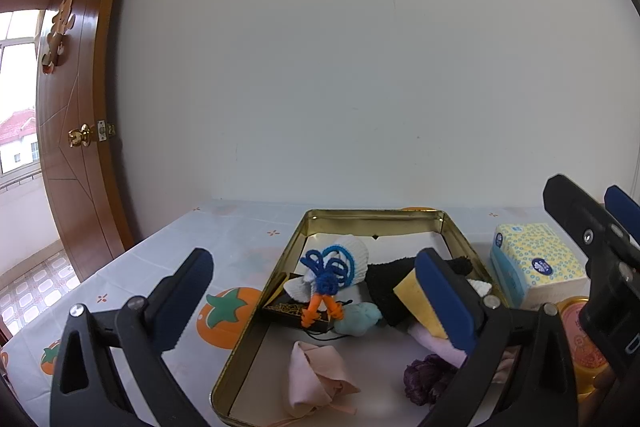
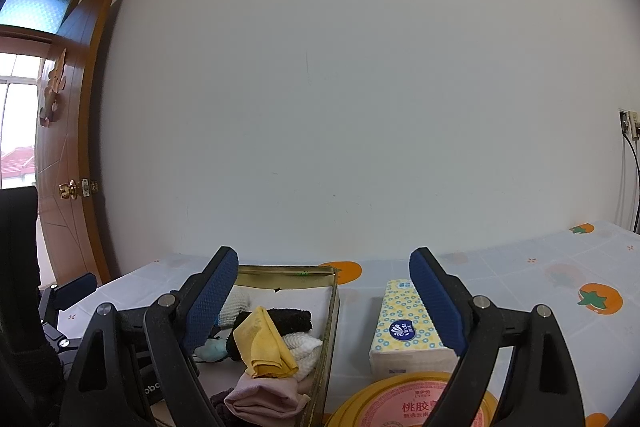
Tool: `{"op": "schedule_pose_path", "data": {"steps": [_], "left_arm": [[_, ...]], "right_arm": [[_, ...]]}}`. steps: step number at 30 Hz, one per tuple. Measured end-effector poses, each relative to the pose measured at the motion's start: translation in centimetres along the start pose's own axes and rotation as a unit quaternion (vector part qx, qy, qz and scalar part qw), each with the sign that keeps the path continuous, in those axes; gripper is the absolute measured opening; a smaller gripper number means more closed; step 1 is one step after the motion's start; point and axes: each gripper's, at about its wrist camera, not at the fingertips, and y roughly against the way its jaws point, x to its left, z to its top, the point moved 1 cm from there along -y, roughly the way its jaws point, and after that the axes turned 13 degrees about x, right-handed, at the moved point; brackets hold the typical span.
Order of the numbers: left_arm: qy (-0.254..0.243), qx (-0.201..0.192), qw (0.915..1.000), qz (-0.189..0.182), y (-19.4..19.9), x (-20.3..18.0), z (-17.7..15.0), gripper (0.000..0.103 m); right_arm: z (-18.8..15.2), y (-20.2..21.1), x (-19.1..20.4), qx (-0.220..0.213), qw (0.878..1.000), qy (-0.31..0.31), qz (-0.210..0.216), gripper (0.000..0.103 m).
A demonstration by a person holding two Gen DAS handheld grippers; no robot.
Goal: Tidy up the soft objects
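A gold tin tray (image 1: 376, 215) on the tablecloth holds soft items: a white knit piece with blue and orange pipe cleaners (image 1: 332, 267), a black cloth (image 1: 388, 275), a yellow cloth (image 1: 416, 299), a light blue wad (image 1: 356, 319), a pink cloth (image 1: 316, 371) and a purple scrunchie (image 1: 424, 379). My left gripper (image 1: 314, 257) hangs open above the tray, nothing between its fingers. My right gripper (image 2: 323, 259) is open too, empty, over the tray's right rim (image 2: 332, 307), with the yellow cloth (image 2: 264, 343) and pink cloth (image 2: 264, 395) below it.
A tissue pack (image 2: 404, 331) lies right of the tray, with a round yellow and pink tin (image 2: 416, 403) in front of it. A small black box (image 1: 288, 311) sits inside the tray. A white wall stands behind the table and a wooden door (image 1: 76, 131) at the left.
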Motion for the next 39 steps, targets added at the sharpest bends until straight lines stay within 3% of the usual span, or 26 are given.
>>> {"op": "schedule_pose_path", "data": {"steps": [35, 39], "left_arm": [[-0.002, 0.001, 0.9999, 0.014, 0.21, -0.30, 0.03, 0.103], [0.002, -0.001, 1.0000, -0.001, 0.23, -0.09, -0.01, 0.103]], "right_arm": [[-0.25, 0.50, -0.30, -0.011, 1.000, -0.011, -0.008, 0.091], [-0.25, 0.50, -0.31, -0.011, 1.000, -0.012, -0.009, 0.091]]}}
